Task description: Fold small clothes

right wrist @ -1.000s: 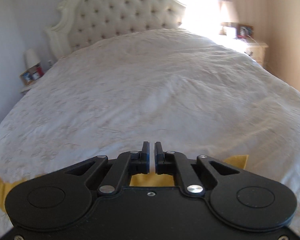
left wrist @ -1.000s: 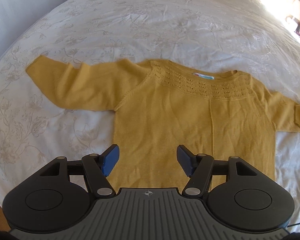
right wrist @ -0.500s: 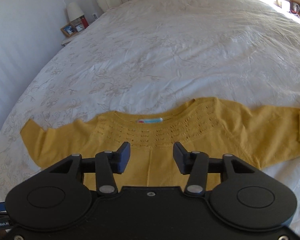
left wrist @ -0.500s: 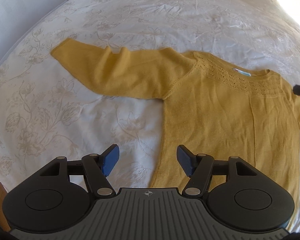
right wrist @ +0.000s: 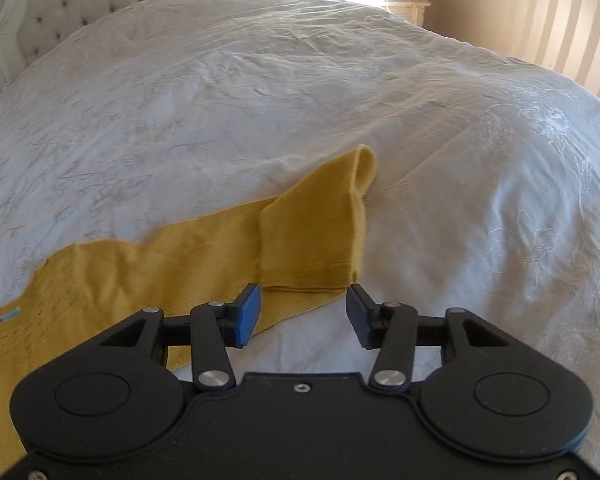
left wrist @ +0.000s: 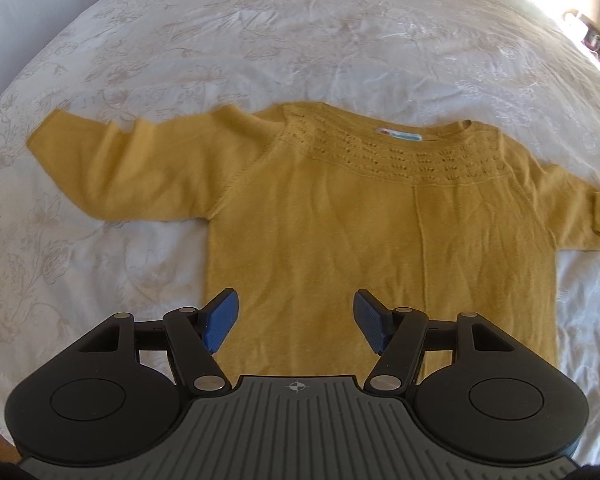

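**Yellow sweater spread flat, both grippers hanging over it**

While the yellow sweater (left wrist: 364, 240) lies flat and face up on the white bedspread (left wrist: 300, 40), its neckline toward the head of the bed, the left gripper (left wrist: 296, 320) hangs over its lower body with the jaws wide apart and nothing between them. One sleeve (left wrist: 120, 172) stretches out toward the bed's left edge. The other sleeve (right wrist: 312, 236) is doubled back on itself, its cuff lying on top near the bed's right side. The right gripper (right wrist: 304, 316) sits just short of that folded cuff, jaws apart and empty, its blue pads (right wrist: 248, 312) framing the cuff's hem. A tufted headboard (right wrist: 60, 0) stands at the far end and a nightstand (right wrist: 404, 4) beside it.
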